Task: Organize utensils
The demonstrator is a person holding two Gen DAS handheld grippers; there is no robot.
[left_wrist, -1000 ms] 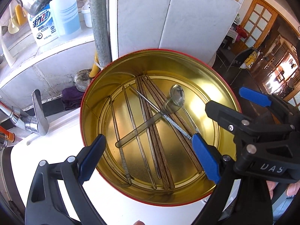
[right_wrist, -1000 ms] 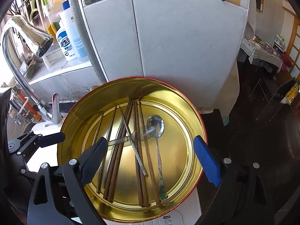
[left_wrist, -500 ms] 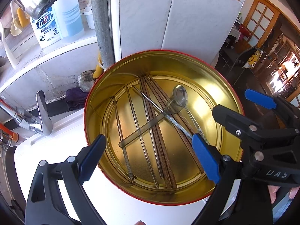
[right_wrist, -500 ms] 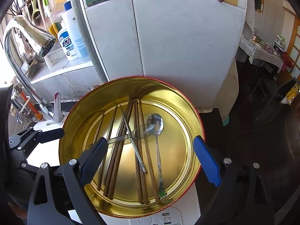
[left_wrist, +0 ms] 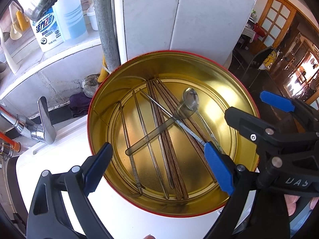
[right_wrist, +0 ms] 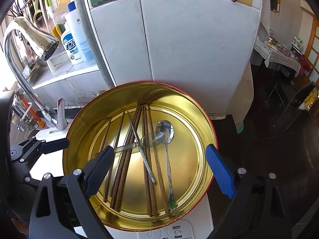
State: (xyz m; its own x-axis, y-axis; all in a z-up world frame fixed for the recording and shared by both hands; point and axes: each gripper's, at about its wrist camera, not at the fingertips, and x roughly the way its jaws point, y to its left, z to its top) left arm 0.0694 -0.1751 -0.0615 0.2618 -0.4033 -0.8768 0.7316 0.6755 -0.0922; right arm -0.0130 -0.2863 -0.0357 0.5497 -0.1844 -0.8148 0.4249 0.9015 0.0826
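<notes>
A round gold tin with a red rim stands on a white top. In it lie several wooden chopsticks, metal chopsticks, a steel spoon and a clear smoky spoon lying across them. My left gripper is open and empty above the tin's near side. My right gripper is open and empty above the tin; it also shows in the left wrist view.
A chrome tap and its lever stand at the left by a sink. Detergent bottles sit on a ledge. A white tiled wall and a grey pipe rise behind the tin. Socket panel at the front edge.
Both grippers have drawn back and up a little, so the tin sits lower and slightly right in view. The utensils have not moved. Both stay open.
</notes>
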